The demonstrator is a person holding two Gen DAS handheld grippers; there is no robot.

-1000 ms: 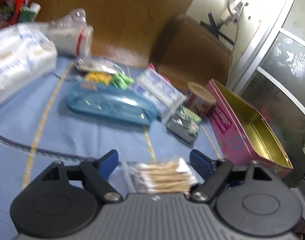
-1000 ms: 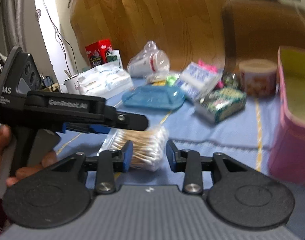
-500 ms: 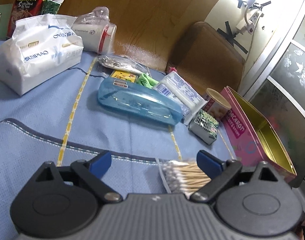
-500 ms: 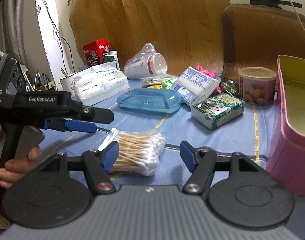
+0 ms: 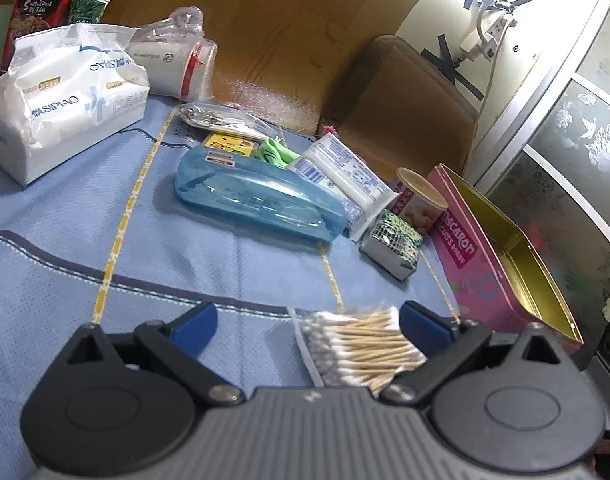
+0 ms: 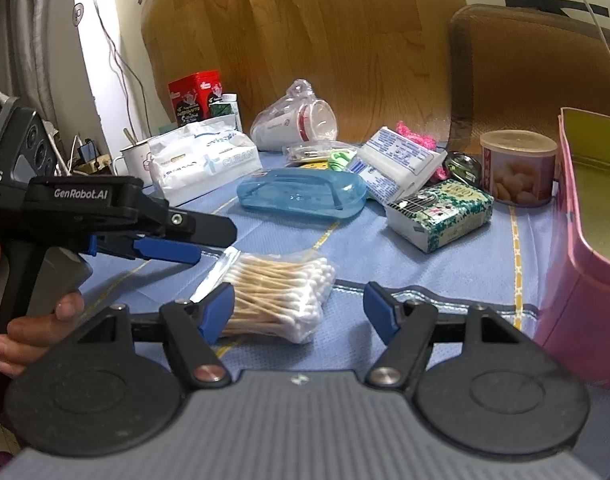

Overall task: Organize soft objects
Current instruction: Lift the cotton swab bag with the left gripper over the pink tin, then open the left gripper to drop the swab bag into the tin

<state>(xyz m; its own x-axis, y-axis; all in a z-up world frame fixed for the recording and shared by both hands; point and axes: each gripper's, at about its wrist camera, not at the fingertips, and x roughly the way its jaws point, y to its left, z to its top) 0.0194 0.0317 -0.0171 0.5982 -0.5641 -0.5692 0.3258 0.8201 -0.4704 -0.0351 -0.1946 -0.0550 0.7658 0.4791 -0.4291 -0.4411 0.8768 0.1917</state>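
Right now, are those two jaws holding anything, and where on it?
Nothing is held. The bag of cotton swabs lies on the blue cloth while both sets of jaws are opening around it.

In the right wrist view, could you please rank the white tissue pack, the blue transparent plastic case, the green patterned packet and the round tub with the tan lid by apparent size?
Largest to smallest:
1. Blue transparent plastic case
2. White tissue pack, close to the case, so unsure
3. Green patterned packet
4. Round tub with the tan lid
The tissue pack sits farther back, so it may really be bigger.
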